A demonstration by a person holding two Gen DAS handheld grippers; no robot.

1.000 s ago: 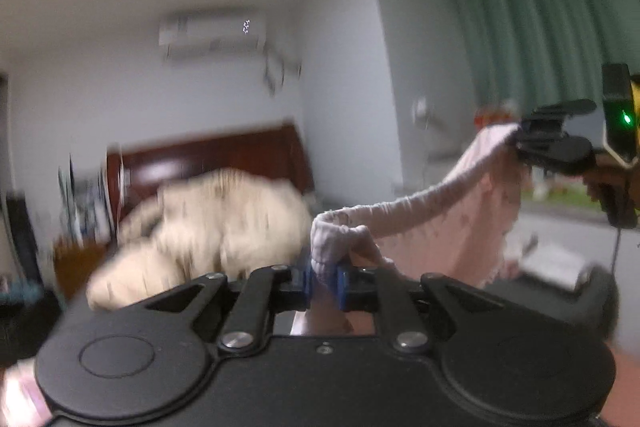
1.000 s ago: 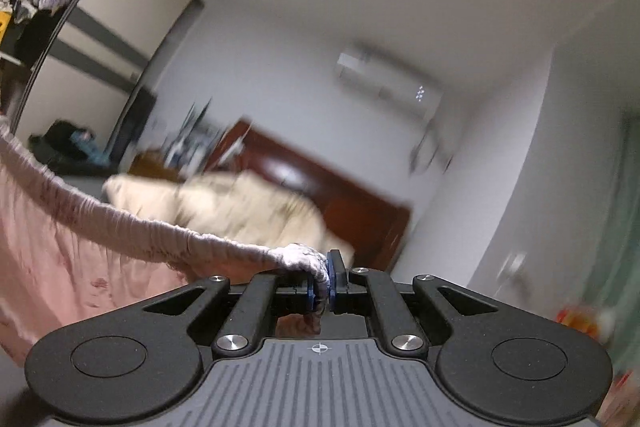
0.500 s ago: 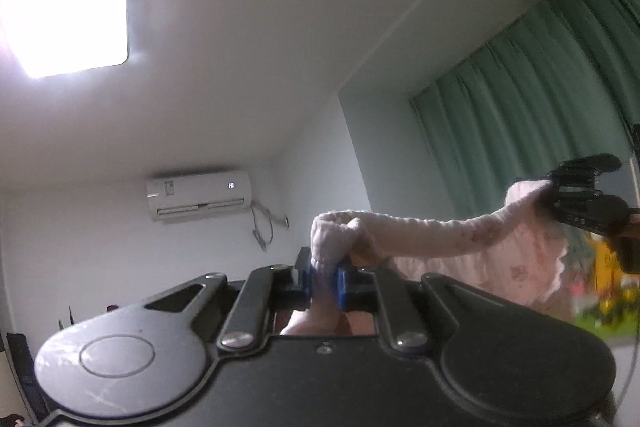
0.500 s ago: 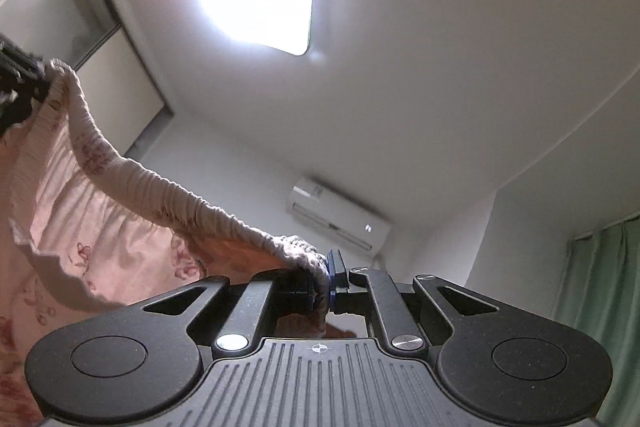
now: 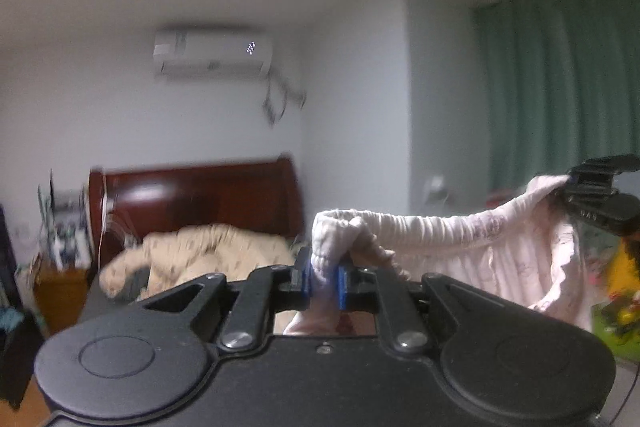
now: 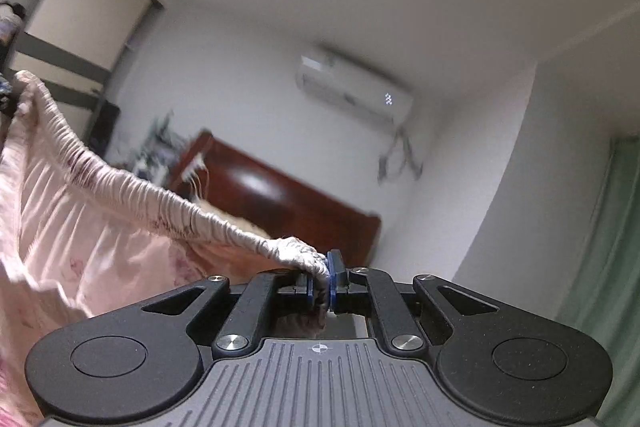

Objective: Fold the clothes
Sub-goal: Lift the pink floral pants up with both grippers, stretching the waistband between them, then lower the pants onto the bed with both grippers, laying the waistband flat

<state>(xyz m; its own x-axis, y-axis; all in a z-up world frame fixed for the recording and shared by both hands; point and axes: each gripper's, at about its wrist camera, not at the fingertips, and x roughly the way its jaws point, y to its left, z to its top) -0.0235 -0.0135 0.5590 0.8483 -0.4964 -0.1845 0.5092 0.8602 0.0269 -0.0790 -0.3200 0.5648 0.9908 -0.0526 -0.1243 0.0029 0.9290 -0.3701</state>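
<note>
Both claws were up in the air holding the pink garment [image 5: 480, 247] stretched between them by its gathered waistband. Left claw [image 5: 323, 281] was pinched tight on one end, right claw [image 6: 320, 283] clamped on the other. Half a second before, both cameras pointed up at the ceiling; here they'd tipped back down, so the bed [image 5: 208, 255] and headboard [image 5: 192, 195] showed again. Only the left view caught the green curtain [image 5: 560, 87] and the right claw from outside; the right view had the wardrobe [image 6: 80, 27].
</note>
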